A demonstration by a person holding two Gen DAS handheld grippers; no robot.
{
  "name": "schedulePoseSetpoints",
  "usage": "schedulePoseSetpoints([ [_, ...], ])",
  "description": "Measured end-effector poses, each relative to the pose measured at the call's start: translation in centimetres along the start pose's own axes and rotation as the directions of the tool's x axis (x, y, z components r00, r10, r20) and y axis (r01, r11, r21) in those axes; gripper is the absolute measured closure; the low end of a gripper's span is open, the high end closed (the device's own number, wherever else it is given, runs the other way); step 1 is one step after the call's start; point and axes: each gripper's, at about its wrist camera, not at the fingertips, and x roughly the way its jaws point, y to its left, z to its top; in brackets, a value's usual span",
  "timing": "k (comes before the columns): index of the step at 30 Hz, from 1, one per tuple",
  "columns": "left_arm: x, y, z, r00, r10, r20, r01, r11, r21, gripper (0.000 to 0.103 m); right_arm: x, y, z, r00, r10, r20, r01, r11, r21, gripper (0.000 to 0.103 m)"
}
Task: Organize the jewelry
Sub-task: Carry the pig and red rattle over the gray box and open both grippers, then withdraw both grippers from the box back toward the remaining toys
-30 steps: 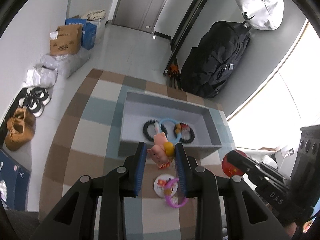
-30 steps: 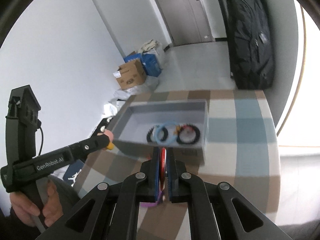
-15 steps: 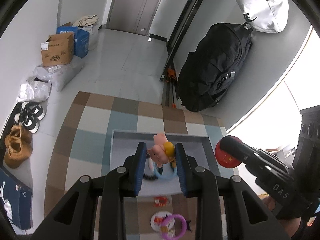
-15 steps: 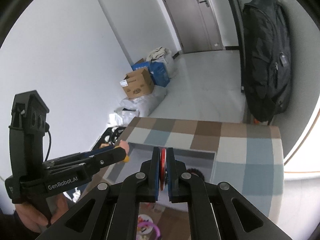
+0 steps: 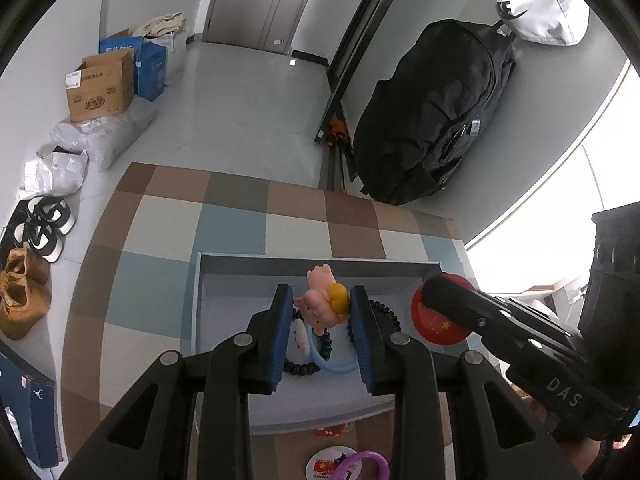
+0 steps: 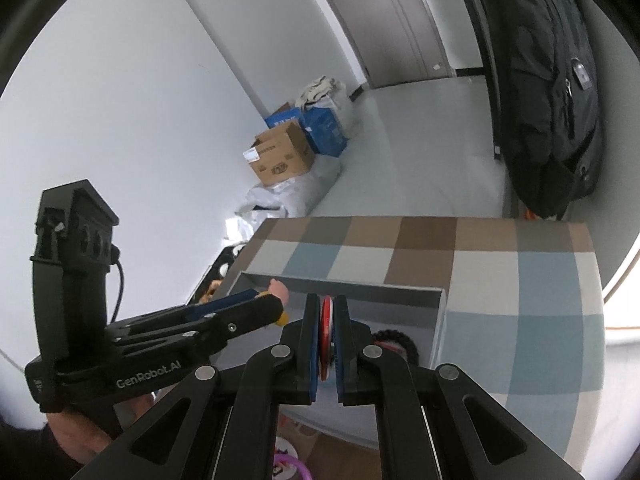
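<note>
My left gripper point(image 5: 320, 312) is shut on a pink pig charm point(image 5: 320, 304) with a yellow part and holds it above the grey tray point(image 5: 320, 258). In the tray lie a black bead bracelet point(image 5: 298, 368) and a light blue ring point(image 5: 334, 364). My right gripper point(image 6: 327, 336) is shut on a red round badge point(image 6: 327, 332), seen edge-on, over the tray's near right part; the badge also shows in the left wrist view point(image 5: 438, 324). The left gripper point(image 6: 256, 312) shows in the right wrist view, over the tray point(image 6: 392, 292).
On the checked tablecloth point(image 5: 236, 216) in front of the tray lie a white round badge point(image 5: 332, 462), a purple ring point(image 5: 370, 464) and a small red item point(image 5: 330, 432). A black backpack point(image 5: 432, 120) leans on the wall beyond the table. Boxes point(image 5: 102, 84) and shoes point(image 5: 24, 280) lie on the floor.
Both grippers have moved forward from the table's near side to above the tray, each still holding its item. The tray's contents now lie under the left fingers.
</note>
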Motion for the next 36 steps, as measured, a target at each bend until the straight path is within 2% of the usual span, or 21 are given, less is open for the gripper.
schedulePoseSetpoints([
  [7,0.6,-0.1,0.2,1.000,-0.016,-0.008,0.016,1.000,0.001,0.079,0.7,-0.8,0.2,1.000,0.004,-0.024,-0.004,0.999,0.033,0.098],
  [12,0.7,-0.5,0.0,1.000,-0.029,0.006,0.029,0.999,0.019,0.079,0.6,-0.6,0.6,1.000,-0.007,-0.004,0.007,1.000,0.018,0.092],
  [13,0.7,-0.7,0.0,0.999,-0.034,-0.001,0.034,0.999,0.022,0.075,0.5,-0.5,0.7,1.000,-0.016,0.005,0.016,1.000,0.010,0.089],
  [15,0.6,-0.8,-0.1,1.000,-0.029,-0.001,0.029,0.999,0.028,0.062,0.0,-0.4,0.7,0.999,-0.026,0.025,0.026,1.000,0.002,0.065],
  [16,0.6,-0.9,-0.1,1.000,-0.022,0.003,0.022,0.999,0.029,0.054,-0.4,-0.6,0.8,0.999,-0.023,0.040,0.023,1.000,0.008,0.061],
  [17,0.4,-0.7,-0.1,1.000,-0.010,0.012,0.010,1.000,0.021,0.045,-0.6,-0.7,0.8,0.998,-0.024,0.051,0.023,1.000,0.015,0.051],
  [21,0.1,0.3,0.0,1.000,-0.021,0.023,0.022,0.999,-0.031,0.043,-2.3,-1.4,1.0,0.994,-0.018,0.106,0.013,0.999,0.042,0.037],
  [29,-0.4,1.4,0.0,0.999,0.016,0.034,-0.013,0.996,-0.092,0.043,-3.5,-2.4,0.9,0.991,-0.039,0.130,0.027,0.995,0.093,0.034],
  [32,-0.8,1.1,-0.2,0.998,0.049,0.044,-0.046,0.996,-0.072,0.043,-3.5,-2.5,0.7,0.990,-0.046,0.132,0.033,0.994,0.101,0.025],
  [36,-1.3,0.6,-0.7,0.994,0.091,0.058,-0.089,0.995,-0.048,0.042,-3.9,-2.6,0.2,0.988,-0.055,0.144,0.040,0.993,0.107,0.019],
])
